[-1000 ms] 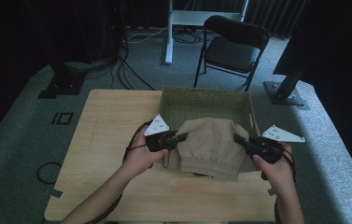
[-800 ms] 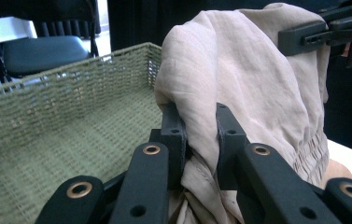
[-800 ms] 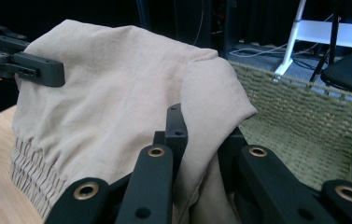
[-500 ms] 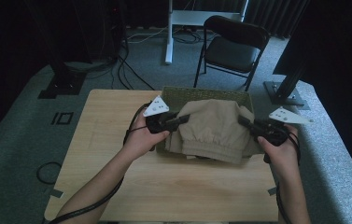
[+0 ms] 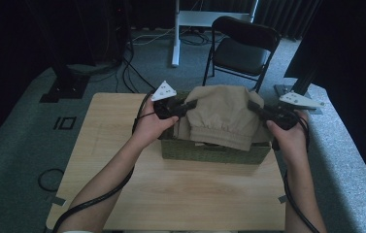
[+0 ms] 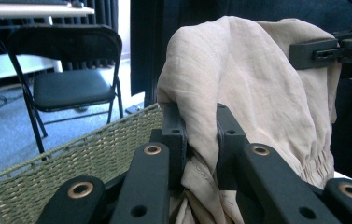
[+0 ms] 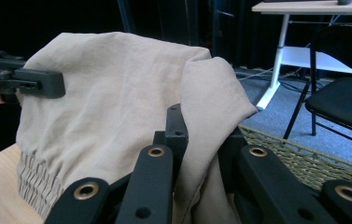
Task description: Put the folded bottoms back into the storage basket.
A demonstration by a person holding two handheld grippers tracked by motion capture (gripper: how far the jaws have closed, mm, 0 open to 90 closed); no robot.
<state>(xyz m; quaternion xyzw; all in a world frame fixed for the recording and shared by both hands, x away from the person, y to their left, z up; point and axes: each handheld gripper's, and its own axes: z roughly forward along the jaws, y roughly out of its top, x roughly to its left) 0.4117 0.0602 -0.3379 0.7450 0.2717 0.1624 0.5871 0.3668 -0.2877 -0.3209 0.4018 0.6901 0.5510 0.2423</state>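
Two hand-held grippers hold one folded beige garment point(image 5: 223, 115) w/ an elastic gathered hem, lifted above a woven green basket point(image 5: 209, 151) on a light wood table point(image 5: 171, 189). No brand, label or readable writing shows on the cloth, basket or grippers.

High view: left gripper point(image 5: 189, 105) is clamped on the garment's left edge, right gripper point(image 5: 254, 108) on its right edge; the cloth spans between them & its hem hangs down over the basket's front wall. Left hand point(image 5: 151, 127) and right hand point(image 5: 287, 138) come in from the bottom, cables trailing along both forearms. Grey three-cornered plates sit on top of both grippers. A black folding chair point(image 5: 241, 51) stands beyond the table, on grey carpet.

Left gripper view: its jaws are pinched together on a fold of the cloth point(image 6: 257, 88); the basket's weave point(image 6: 71, 163) shows close up below-left, & the other gripper's jaw bites the far edge at top right.

Right gripper view: jaws pinched on a cloth fold point(image 7: 117, 98); the gathered hem's ribbing point(image 7: 31, 175) is plain here, w/ a white desk leg point(image 7: 276, 60) behind.
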